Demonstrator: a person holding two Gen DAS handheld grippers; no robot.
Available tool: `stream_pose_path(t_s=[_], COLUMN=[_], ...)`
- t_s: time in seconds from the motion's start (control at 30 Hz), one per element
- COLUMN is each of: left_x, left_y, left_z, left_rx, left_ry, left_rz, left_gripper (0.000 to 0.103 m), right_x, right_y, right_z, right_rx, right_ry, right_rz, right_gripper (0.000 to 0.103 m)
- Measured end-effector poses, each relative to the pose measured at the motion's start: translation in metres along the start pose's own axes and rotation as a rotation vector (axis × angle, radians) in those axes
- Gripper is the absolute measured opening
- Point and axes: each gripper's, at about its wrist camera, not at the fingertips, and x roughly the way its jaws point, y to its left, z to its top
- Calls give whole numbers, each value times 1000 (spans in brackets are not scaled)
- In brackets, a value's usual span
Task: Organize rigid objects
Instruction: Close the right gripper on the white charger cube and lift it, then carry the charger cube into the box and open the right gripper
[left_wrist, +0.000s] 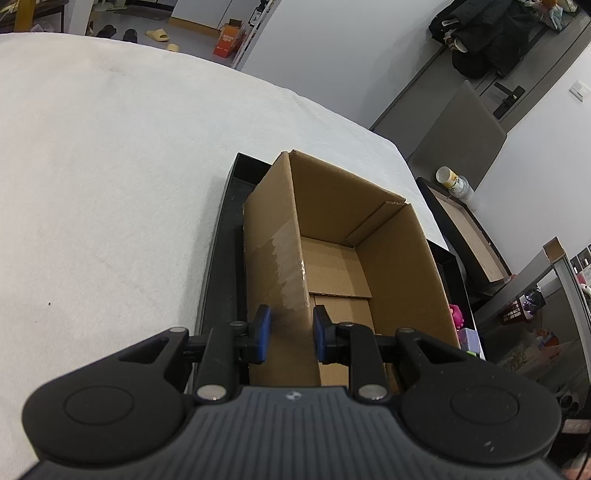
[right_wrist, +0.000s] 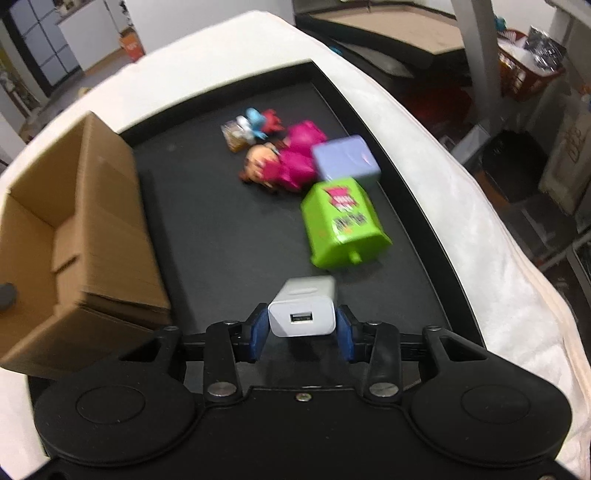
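Right wrist view, right hand-held gripper (right_wrist: 302, 330) clamping white charger (right_wrist: 303, 310), left hand-held gripper (left_wrist: 290, 334) pinching cardboard box (left_wrist: 280, 266) wall

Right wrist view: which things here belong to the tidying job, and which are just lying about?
Job:
white USB charger, clamped in right gripper
cardboard box, wall between left gripper fingers
green toy bin
purple cube
pink figure
small toys
black tray

Lying about:
white cloth
red basket
orange carton
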Motion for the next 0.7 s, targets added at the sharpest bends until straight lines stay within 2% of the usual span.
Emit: stream_pose_path(t_s=[0.7], left_x=[-2], left_y=[3], left_z=[2], left_rx=[2], left_ry=[3], left_rz=[-11], left_gripper=[23], right_x=[-50], right_y=[37], right_z=[36], right_rx=[-51], right_ry=[-134], right_rz=[96], right_gripper=[38])
